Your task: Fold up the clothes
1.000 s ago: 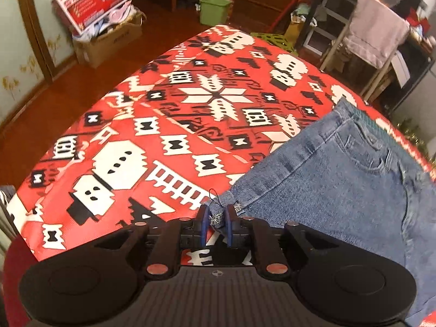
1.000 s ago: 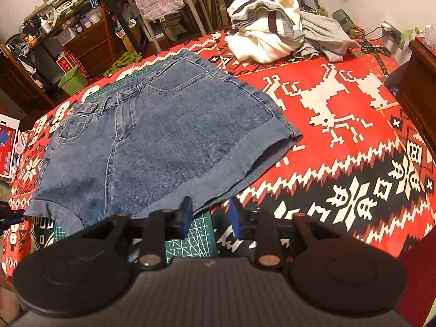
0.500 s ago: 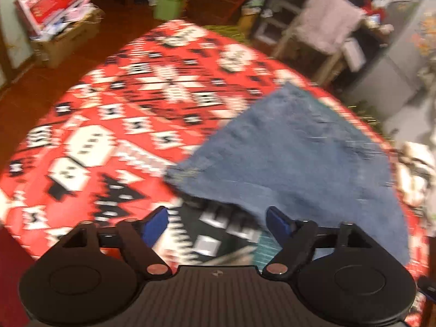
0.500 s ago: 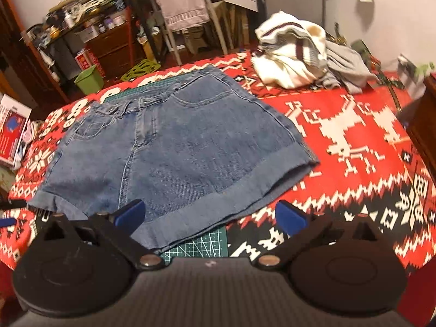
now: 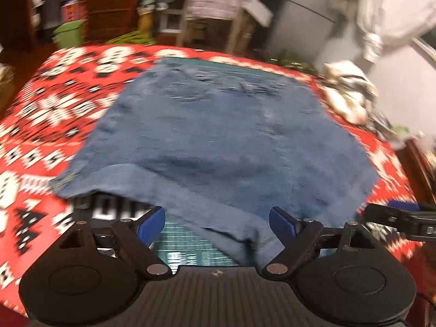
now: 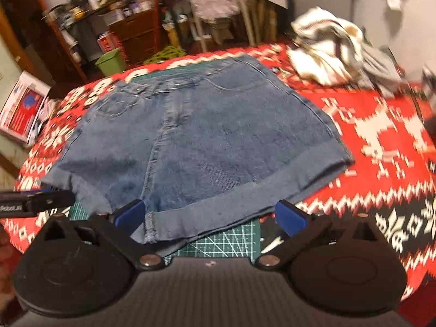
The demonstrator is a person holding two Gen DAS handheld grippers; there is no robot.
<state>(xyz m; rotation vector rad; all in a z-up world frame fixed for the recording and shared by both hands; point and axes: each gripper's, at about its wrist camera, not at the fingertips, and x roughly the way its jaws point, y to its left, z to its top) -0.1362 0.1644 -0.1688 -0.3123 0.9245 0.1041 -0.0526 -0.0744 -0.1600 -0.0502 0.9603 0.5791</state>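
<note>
On the red patterned tablecloth (image 5: 54, 114), in the left wrist view, the denim shorts (image 5: 218, 147) lie spread flat, filling the middle of the frame, waistband toward 12 o'clock and the cuffed hem toward 6 o'clock. The left gripper (image 5: 216, 224) has its blue-tipped fingers spread wide, holding nothing, with the hem's lowest fold sagging between them over a green cutting mat (image 5: 185, 242). At 3 o'clock the other tool's black arm pokes in over the cloth. A heap of pale clothes (image 5: 346, 95) sits at 2 o'clock just off the shorts' corner; a green bin (image 5: 69, 32) stands on the floor at 10 o'clock. The picture is blurred.

In the right wrist view the shorts (image 6: 207, 141) lie centred, fly seam running toward 12 o'clock, cuff nearest the camera. The right gripper (image 6: 208, 218) is likewise spread apart and empty, the cuff edge lying between its fingers above the cutting mat (image 6: 229, 242). The left tool's arm enters at 9 o'clock, near the shorts' left leg opening. The clothes heap (image 6: 329, 54) lies at 1 o'clock, apart from the shorts; a red-and-white box (image 6: 23, 109) lies on the floor at 9 o'clock and the green bin (image 6: 110, 61) at 11 o'clock
</note>
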